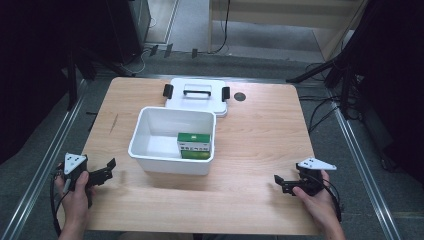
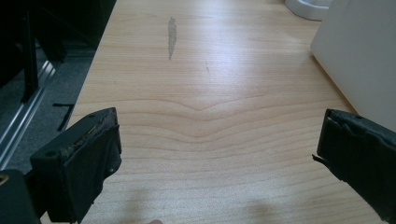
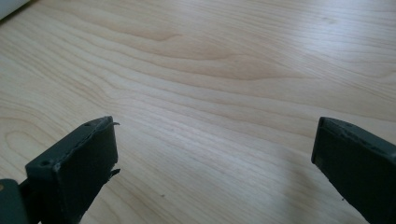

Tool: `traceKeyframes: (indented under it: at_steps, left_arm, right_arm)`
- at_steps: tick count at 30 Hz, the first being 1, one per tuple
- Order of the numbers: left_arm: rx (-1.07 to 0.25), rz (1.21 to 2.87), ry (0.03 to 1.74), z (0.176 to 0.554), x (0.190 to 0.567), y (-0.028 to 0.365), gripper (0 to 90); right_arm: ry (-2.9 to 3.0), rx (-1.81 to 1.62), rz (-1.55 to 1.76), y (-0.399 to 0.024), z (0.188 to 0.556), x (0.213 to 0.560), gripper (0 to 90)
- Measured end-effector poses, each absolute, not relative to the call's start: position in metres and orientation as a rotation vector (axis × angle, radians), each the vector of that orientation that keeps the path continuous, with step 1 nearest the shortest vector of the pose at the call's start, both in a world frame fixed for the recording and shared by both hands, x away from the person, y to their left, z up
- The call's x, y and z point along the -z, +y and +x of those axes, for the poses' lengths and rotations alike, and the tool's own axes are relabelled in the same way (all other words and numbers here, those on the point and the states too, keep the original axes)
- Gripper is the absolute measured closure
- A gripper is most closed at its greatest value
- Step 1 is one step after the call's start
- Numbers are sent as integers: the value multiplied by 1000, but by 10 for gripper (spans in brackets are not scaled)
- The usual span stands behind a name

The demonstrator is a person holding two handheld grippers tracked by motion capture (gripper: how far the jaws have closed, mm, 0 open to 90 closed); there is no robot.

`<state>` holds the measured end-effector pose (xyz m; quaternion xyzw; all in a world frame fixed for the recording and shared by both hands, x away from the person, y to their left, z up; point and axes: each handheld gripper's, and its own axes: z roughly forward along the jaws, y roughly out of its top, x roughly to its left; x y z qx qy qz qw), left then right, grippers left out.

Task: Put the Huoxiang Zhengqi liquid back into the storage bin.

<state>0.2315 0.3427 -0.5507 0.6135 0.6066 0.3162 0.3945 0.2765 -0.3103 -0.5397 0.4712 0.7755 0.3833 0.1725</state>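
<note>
A white plastic bin point(image 1: 150, 152) stands in the middle of the wooden table point(image 1: 260, 135). A green and white box point(image 1: 193, 143) lies inside it at the right. The bin's white lid point(image 1: 197, 96) with black clips lies flat behind it. My left gripper point(image 1: 109, 169) rests near the table's front left, open, with bare wood between its jaws point(image 2: 217, 140). The bin's white wall point(image 2: 359, 51) rises at the right of the left gripper view. My right gripper point(image 1: 278, 183) sits at the front right, open over bare wood point(image 3: 215, 135).
A dark round hole point(image 1: 240, 96) marks the table beside the lid. A grey scuff point(image 2: 172, 35) shows on the wood ahead of the left gripper. Metal rails point(image 1: 45, 165) run along both table sides, with cables and black stands on the floor beyond.
</note>
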Motion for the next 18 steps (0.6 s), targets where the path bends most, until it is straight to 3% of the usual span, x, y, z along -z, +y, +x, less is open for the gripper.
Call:
traceKeyframes:
  at_steps: [11,14,18]
  left_arm:
    - [-801,1552,1535,232,551,343,2]
    - [-794,1564,1533,233,551,344,2]
    - [-796,1569,1534,234,551,342,2]
  right_arm:
    - [1893,-1047,1475,-327,254,541,7]
    - [1753,-1064,1512,-329,246,540,69]
    - [1687,-1070,1552,-330,243,540,74]
